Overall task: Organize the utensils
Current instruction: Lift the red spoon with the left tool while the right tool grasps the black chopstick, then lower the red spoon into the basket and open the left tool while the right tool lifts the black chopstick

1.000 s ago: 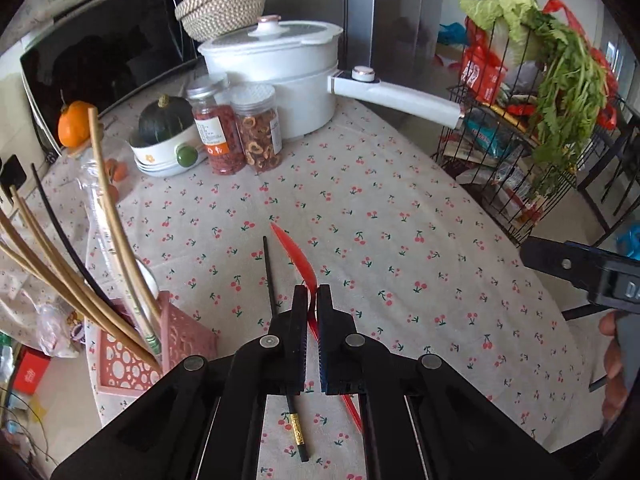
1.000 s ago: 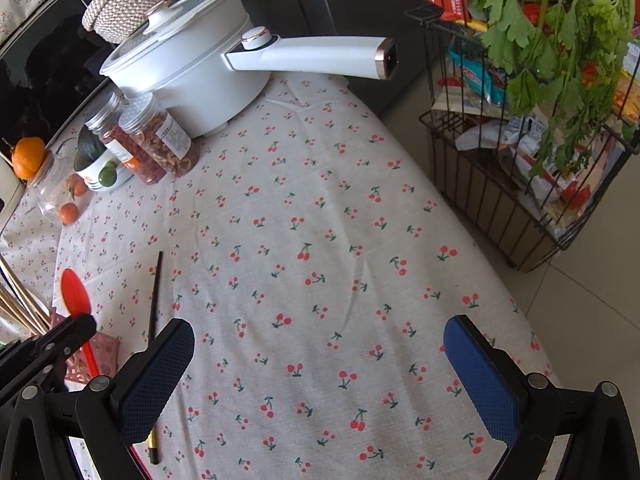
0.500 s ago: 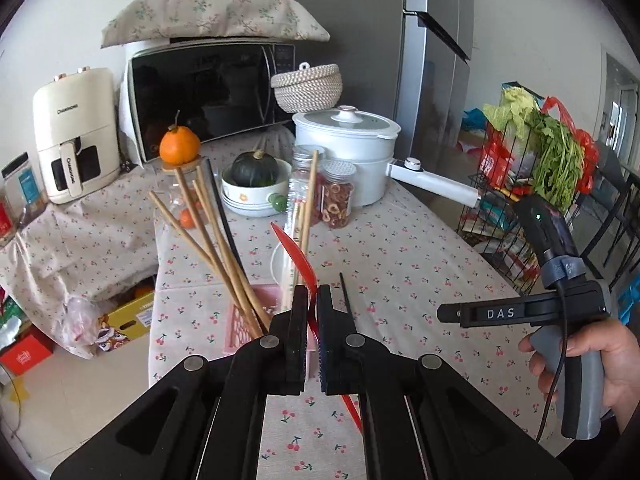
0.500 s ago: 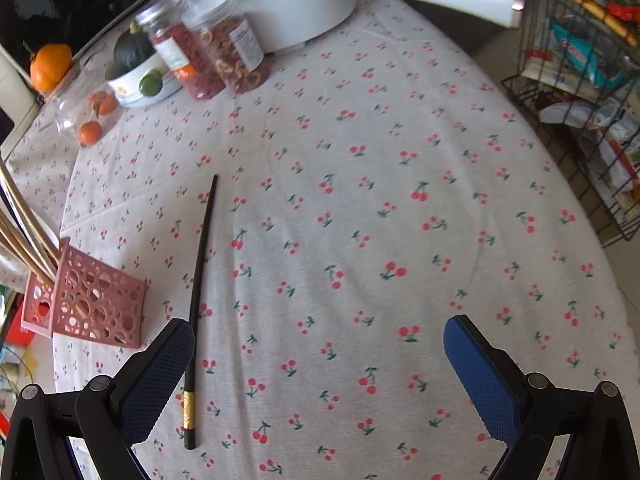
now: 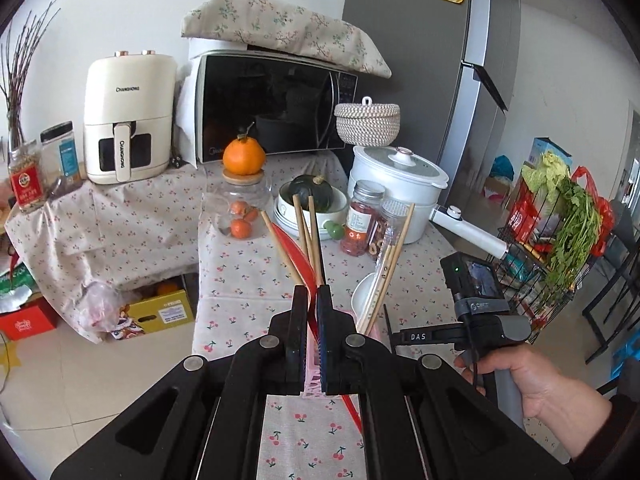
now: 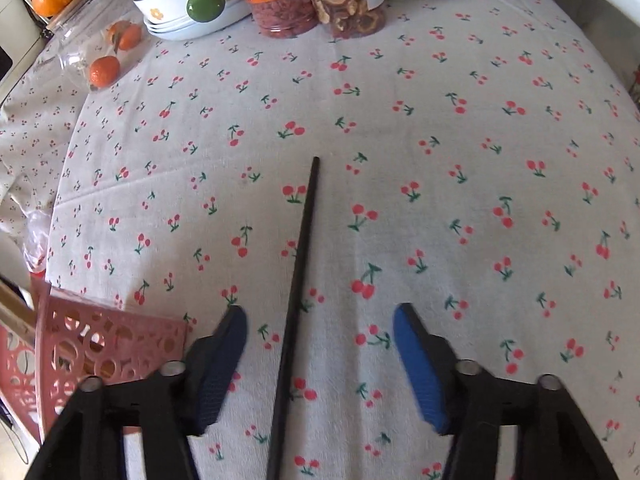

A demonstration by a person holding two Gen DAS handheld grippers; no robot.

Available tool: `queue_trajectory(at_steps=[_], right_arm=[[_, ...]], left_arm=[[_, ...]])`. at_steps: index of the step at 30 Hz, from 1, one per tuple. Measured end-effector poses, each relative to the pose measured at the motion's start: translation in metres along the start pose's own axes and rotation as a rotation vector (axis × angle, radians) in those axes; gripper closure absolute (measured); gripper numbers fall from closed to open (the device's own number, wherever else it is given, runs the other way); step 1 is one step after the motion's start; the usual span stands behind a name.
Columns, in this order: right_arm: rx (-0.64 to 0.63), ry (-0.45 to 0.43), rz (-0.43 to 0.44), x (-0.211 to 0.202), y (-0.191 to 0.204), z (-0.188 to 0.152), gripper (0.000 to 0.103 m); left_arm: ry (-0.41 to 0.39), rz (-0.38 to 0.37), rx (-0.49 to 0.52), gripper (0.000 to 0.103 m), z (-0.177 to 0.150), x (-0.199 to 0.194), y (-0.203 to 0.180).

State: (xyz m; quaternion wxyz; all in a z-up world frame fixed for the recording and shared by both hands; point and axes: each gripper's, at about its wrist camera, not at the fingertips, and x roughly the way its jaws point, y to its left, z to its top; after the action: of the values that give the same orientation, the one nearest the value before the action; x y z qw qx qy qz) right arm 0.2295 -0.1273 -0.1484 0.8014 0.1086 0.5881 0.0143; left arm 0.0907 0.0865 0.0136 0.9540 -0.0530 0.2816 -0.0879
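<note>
Left gripper (image 5: 312, 296) pressed together, pinching red spoon (image 5: 297, 254) by its handle, spoon blade angled up and away past the pads, handle end poking out below toward the camera. Just behind the pads: pink perforated utensil holder (image 6: 100, 344) at the worktop (image 6: 440, 160) edge, mostly hidden by the gripper in the left wrist view, wooden chopsticks (image 5: 311, 236) fanning up out of it, a white spoon (image 5: 366, 292) and a sleeved chopstick pair (image 5: 394, 256) leaning right. Right gripper (image 6: 320, 320) pointing steeply down at the cherry-print cloth, jaws closing, black chopstick (image 6: 298, 280) lying flat between the blue pads, nearer the left pad, no pad contact yet. Holder just left of that gripper. Right hand (image 5: 532, 376) on the gripper's grey handle, visible in the left wrist view. Farther back on the worktop: glass jar (image 5: 240, 208) with small oranges and a big orange on its lid, bowl (image 5: 312, 212) with a dark green squash, two jars of dried goods (image 5: 366, 216), white lidded pot (image 5: 396, 184) with long handle. Behind: microwave (image 5: 272, 108), air fryer (image 5: 128, 116), woven basket (image 5: 367, 124), grey fridge (image 5: 460, 60); wire rack of greens (image 5: 560, 232) far right
</note>
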Motion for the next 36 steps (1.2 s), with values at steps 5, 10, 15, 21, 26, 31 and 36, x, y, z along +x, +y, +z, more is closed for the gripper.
queue_trajectory(at_steps=[5,10,15,21,26,31,36], right_arm=[[-0.009,0.022,-0.007,0.02,0.006,0.008,0.072],[-0.066,0.008,-0.053,0.022,0.013,0.005,0.095],[0.0,0.015,0.02,0.011,-0.009,-0.003,0.098],[-0.01,-0.107,0.077,-0.05,-0.015,-0.019,0.098],[-0.071,-0.253,0.136,-0.108,-0.002,-0.042,0.098],[-0.132,-0.358,0.154,-0.146,0.005,-0.064,0.098],[-0.127,-0.413,0.178,-0.166,-0.008,-0.068,0.098]], left_arm=[[-0.006,-0.009,-0.012,0.099,0.003,-0.002,0.005],[0.0,0.003,-0.026,0.099,0.002,0.002,0.008],[-0.007,0.007,-0.013,0.099,0.001,0.001,0.003],[-0.067,0.039,-0.001,0.099,0.0,-0.006,0.0],[-0.189,0.081,-0.002,0.099,0.004,-0.013,-0.002],[-0.341,0.164,0.046,0.099,0.012,-0.006,-0.012],[-0.436,0.286,0.147,0.099,0.011,0.018,-0.03]])
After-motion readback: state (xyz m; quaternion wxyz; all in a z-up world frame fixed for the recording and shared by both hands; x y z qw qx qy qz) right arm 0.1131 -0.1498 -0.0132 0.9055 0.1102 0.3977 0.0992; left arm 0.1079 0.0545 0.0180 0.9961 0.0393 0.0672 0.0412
